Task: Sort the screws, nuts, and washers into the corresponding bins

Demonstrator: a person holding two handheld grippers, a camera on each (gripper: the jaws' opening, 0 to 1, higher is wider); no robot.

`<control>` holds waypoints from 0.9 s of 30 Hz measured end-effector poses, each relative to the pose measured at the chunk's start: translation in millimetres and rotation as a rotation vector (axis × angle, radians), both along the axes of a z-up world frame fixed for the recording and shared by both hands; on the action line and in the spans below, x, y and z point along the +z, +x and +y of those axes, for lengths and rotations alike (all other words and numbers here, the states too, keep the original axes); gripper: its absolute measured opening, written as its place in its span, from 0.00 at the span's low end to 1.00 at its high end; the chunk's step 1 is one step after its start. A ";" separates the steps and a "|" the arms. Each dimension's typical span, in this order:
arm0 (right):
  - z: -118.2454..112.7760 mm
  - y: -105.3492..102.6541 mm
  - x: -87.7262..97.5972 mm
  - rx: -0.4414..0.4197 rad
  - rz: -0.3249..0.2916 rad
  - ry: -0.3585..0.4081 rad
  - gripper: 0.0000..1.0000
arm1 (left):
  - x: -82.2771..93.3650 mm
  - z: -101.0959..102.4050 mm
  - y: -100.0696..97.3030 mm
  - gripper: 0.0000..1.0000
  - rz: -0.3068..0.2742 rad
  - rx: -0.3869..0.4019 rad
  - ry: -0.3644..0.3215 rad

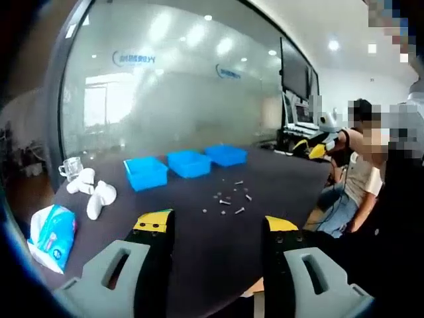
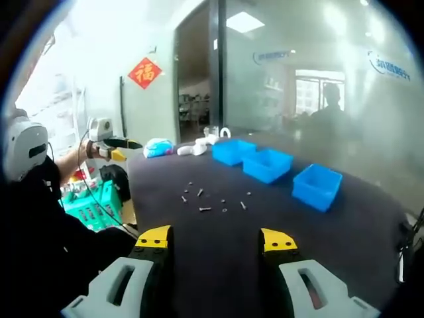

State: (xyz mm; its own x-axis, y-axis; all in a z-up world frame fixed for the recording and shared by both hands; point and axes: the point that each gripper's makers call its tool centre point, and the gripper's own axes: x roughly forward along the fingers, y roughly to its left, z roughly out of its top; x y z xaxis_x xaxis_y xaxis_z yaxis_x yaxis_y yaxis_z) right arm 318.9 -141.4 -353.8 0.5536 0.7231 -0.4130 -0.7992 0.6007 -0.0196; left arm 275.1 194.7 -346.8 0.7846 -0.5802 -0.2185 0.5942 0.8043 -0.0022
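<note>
Jaws first: left gripper [image 1: 215, 228] has its yellow-tipped grey jaws wide apart, nothing between them; right gripper [image 2: 215, 240] same, wide and empty. Both hang above the near edge of the dark matte table [image 1: 199, 252], well short of the parts.

Mid-table: loose scatter of small metal screws, nuts and washers [image 1: 228, 197], also in the right gripper view [image 2: 209, 199]. Too small to tell which is which.

Beyond the scatter: row of three blue plastic bins [image 1: 189, 162], side by side [image 2: 268, 164]. Contents can't be made out.

Far corner: white crumpled objects [image 1: 93, 192], blue-and-white tissue pack [image 1: 52, 232], small clear glass cup [image 1: 71, 167]. Not task items.

Judgement: sorting looks not yet started, approach step. Next move calls for reaching forward and down to one piece, narrowing the jaws for a fine pinch, then identifying its type before choosing a bin.
</note>
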 end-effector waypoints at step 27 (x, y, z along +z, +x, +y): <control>55.6 56.7 1.7 0.166 0.119 -0.287 0.39 | -4.1 -33.8 6.4 0.47 0.099 -0.080 0.059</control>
State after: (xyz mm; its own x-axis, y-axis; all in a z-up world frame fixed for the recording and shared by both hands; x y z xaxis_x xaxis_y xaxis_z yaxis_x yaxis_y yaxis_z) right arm 375.6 -85.8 -352.1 0.3737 0.6441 -0.6674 -0.8925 0.4457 -0.0696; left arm 281.5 160.9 -351.0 0.7094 -0.6240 -0.3276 0.6556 0.7549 -0.0182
